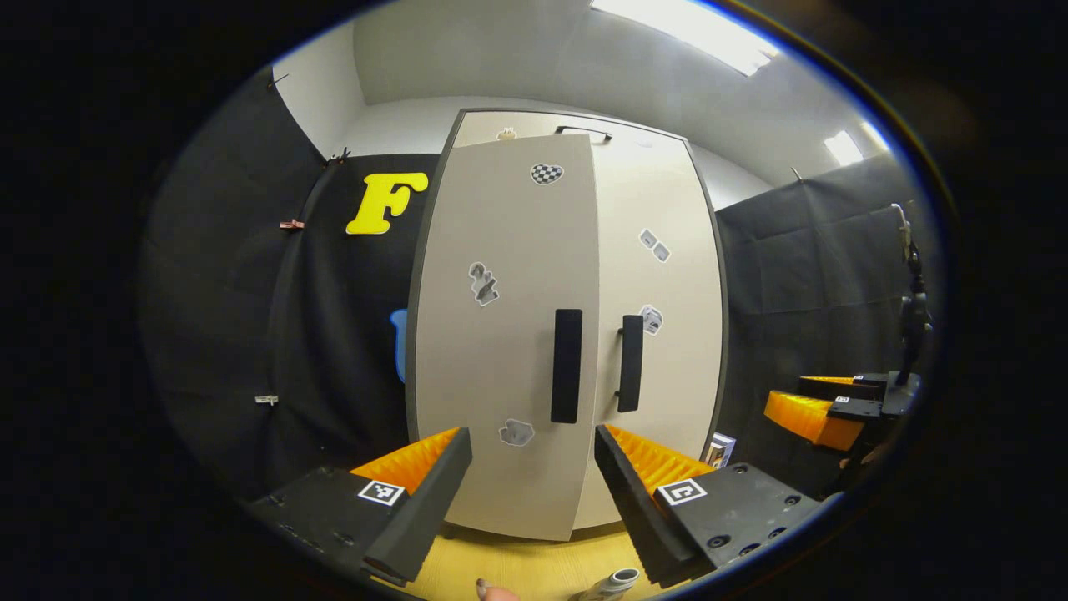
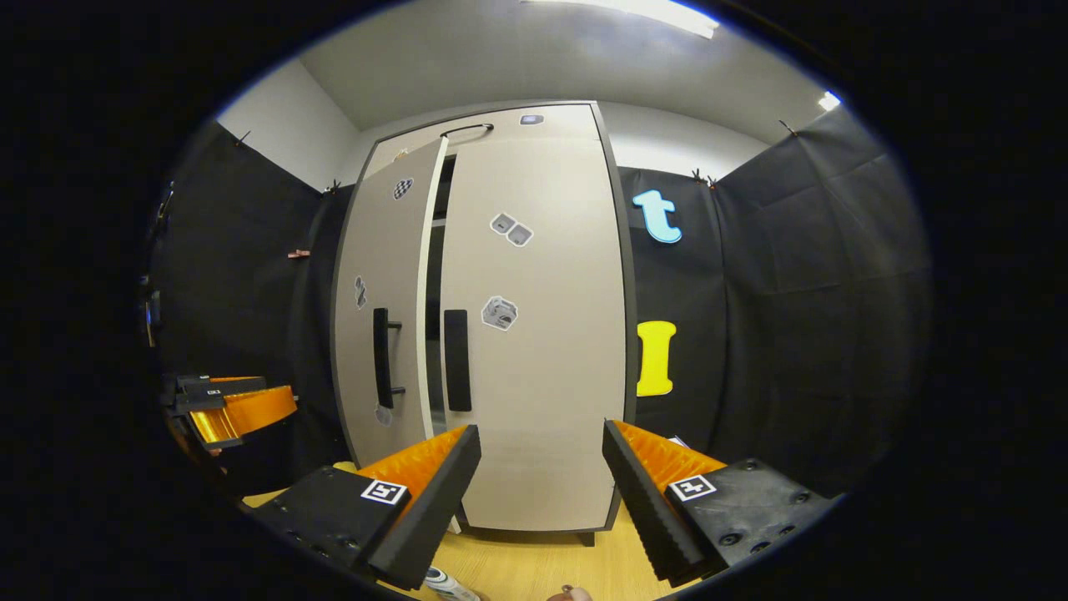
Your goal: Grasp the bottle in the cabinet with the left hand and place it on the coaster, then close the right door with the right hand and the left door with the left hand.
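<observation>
The pale cabinet (image 1: 651,192) stands straight ahead on a wooden table. Its right door (image 2: 542,334) lies flush and shut, while the left door (image 1: 501,334) hangs slightly ajar, with a dark gap (image 2: 434,275) beside it. Each door has a black handle, the left (image 1: 566,365) and the right (image 1: 631,363). The bottle (image 1: 613,582) stands on the table just below my left gripper (image 1: 532,438), and its top (image 2: 442,583) peeks in at the bottom edge. My left gripper is open and empty in front of the left door. My right gripper (image 2: 541,430) is open before the right door.
Black cloth walls close in on both sides of the cabinet. A small white box (image 1: 719,449) sits by the cabinet's right foot. A fingertip (image 1: 492,591) shows at the bottom edge. The other gripper appears farther off as the right gripper (image 1: 813,401) and the left gripper (image 2: 238,401).
</observation>
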